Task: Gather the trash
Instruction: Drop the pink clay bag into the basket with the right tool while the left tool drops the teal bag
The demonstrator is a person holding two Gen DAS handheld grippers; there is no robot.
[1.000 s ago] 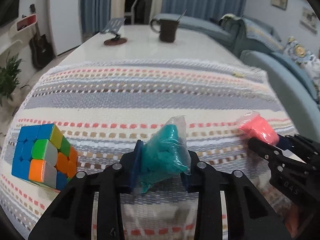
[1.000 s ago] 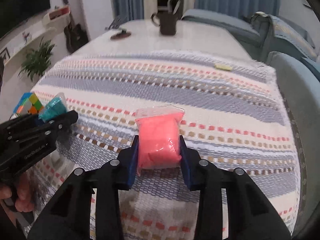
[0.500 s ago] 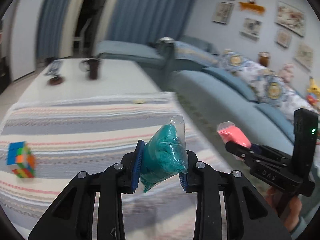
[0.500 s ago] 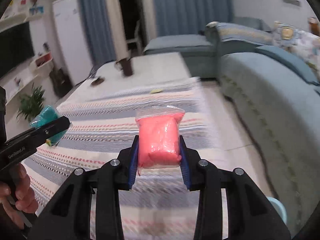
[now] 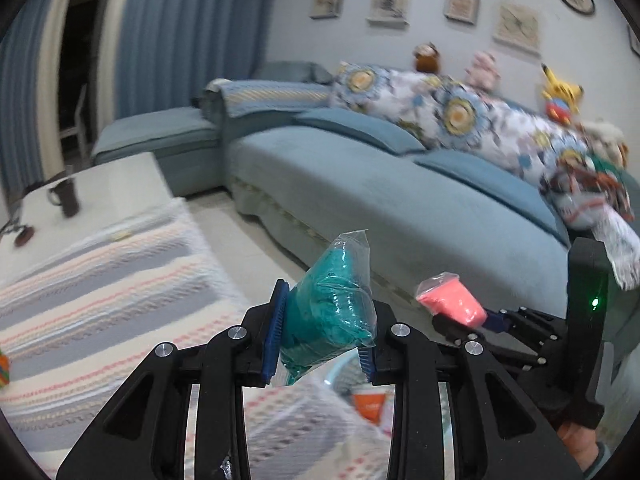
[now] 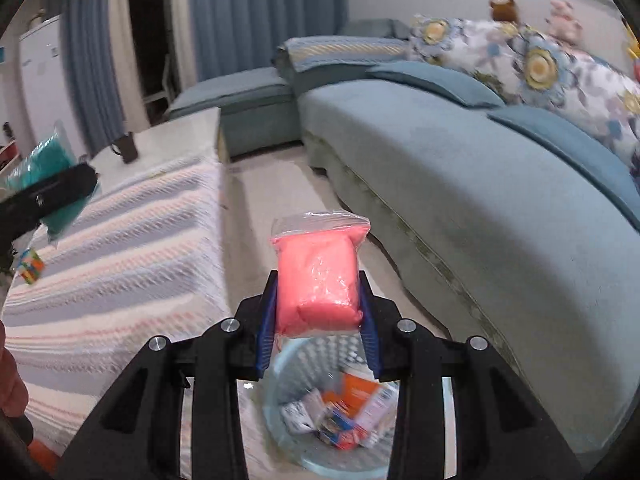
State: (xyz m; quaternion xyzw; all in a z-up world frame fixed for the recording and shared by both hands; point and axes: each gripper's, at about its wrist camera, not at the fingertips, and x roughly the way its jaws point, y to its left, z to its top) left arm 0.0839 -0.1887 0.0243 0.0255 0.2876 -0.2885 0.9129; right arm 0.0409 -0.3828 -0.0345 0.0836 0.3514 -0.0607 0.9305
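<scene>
My left gripper (image 5: 322, 330) is shut on a clear bag of teal stuff (image 5: 328, 314), held in the air past the table's right edge. My right gripper (image 6: 318, 304) is shut on a clear bag of pink stuff (image 6: 318, 280), held above a pale blue waste basket (image 6: 280, 412) on the floor with wrappers and cartons inside. The pink bag (image 5: 450, 300) and the right gripper also show at the right of the left wrist view. The teal bag (image 6: 44, 176) shows at the left of the right wrist view. Part of the basket (image 5: 340, 376) shows below my left gripper.
A table with a striped cloth (image 6: 120, 248) lies to the left, with a Rubik's cube (image 6: 30, 266) and a dark mug (image 5: 66, 200) on it. A long blue sofa (image 6: 480, 200) with flowered cushions runs along the right. A strip of floor (image 6: 256, 200) lies between them.
Both grippers have swung right, off the table and toward the sofa side, each still holding its bag. The waste basket has come into view under them.
</scene>
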